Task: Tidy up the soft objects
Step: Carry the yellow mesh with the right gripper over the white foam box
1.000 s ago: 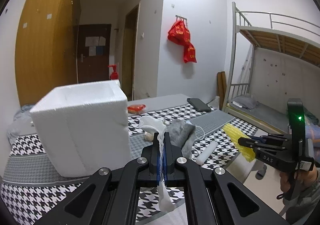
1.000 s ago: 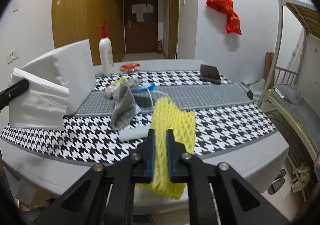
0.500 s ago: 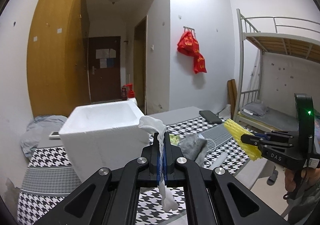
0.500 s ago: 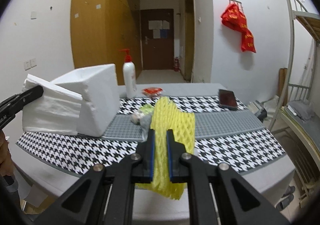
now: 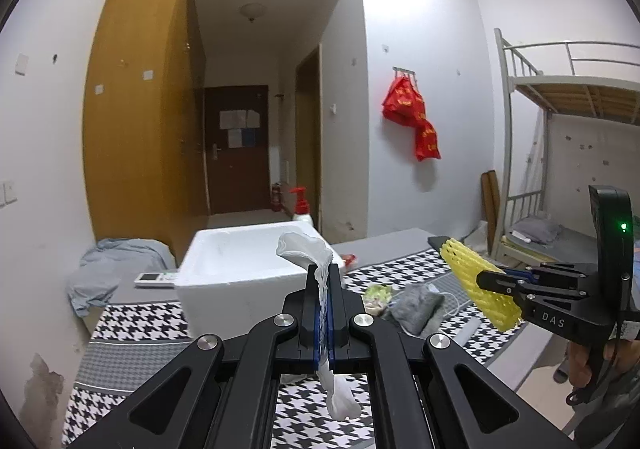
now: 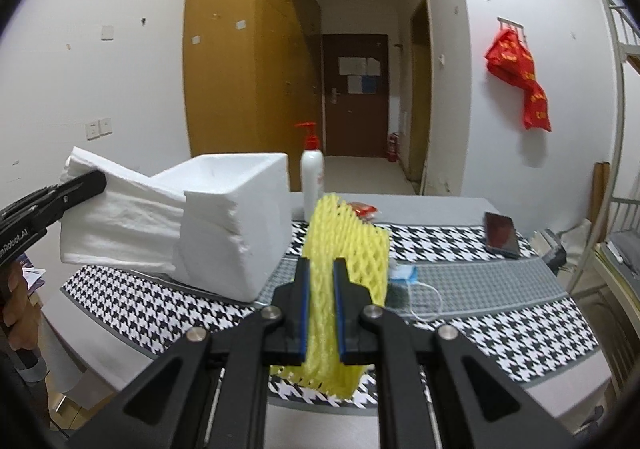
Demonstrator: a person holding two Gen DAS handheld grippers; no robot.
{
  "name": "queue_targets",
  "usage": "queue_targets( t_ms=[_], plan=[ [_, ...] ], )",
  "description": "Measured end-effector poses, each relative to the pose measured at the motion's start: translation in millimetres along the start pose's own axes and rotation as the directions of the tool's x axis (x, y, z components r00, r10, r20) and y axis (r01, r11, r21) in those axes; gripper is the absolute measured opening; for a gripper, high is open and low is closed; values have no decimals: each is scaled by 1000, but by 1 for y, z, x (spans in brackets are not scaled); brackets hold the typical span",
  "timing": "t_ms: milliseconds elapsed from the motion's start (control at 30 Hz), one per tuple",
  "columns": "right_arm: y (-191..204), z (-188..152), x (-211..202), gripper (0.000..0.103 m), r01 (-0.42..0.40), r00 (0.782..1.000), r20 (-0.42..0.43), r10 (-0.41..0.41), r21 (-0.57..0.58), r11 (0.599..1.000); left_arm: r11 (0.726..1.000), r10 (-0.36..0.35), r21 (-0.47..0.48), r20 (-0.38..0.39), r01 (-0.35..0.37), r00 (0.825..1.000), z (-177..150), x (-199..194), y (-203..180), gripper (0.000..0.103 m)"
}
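Near the foam box [image 6: 236, 225], the left gripper [image 5: 325, 313] pinches limp white tissue [image 5: 308, 253], the right gripper [image 6: 321, 313] clamps springy yellow foam netting [image 6: 344, 245] mid-length — both light, crushable.

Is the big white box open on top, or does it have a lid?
Open. The white foam box on the table shows a bare rim and hollow inside, with no lid on it. What lies at the bottom is hidden.
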State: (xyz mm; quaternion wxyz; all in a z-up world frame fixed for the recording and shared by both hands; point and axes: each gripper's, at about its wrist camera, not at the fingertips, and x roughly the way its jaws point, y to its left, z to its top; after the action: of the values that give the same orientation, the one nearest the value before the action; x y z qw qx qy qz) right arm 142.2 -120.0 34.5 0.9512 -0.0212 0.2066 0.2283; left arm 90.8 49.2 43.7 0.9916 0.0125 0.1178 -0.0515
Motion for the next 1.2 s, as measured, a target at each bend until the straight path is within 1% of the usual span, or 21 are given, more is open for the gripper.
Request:
queue_targets(
  t_ms=[333, 567, 900, 1200],
  plan=[
    [28, 11, 15, 13, -115, 993, 8, 116, -58, 992, 996, 91, -28, 7, -90, 996, -3, -11, 16, 2],
    [41, 15, 24, 13, -178, 984, 1, 178, -82, 981, 990, 131, -48, 7, -131, 991, -5, -19, 26, 2],
    [49, 24, 33, 13, -218, 976, -5, 219, -73, 973, 988, 148, -50, -5, -148, 989, -1, -18, 34, 2],
    [53, 43, 40, 13, -217, 976, 15, 219, -80, 973, 984, 168, -54, -4, -168, 986, 5, -11, 44, 2]
  ],
)
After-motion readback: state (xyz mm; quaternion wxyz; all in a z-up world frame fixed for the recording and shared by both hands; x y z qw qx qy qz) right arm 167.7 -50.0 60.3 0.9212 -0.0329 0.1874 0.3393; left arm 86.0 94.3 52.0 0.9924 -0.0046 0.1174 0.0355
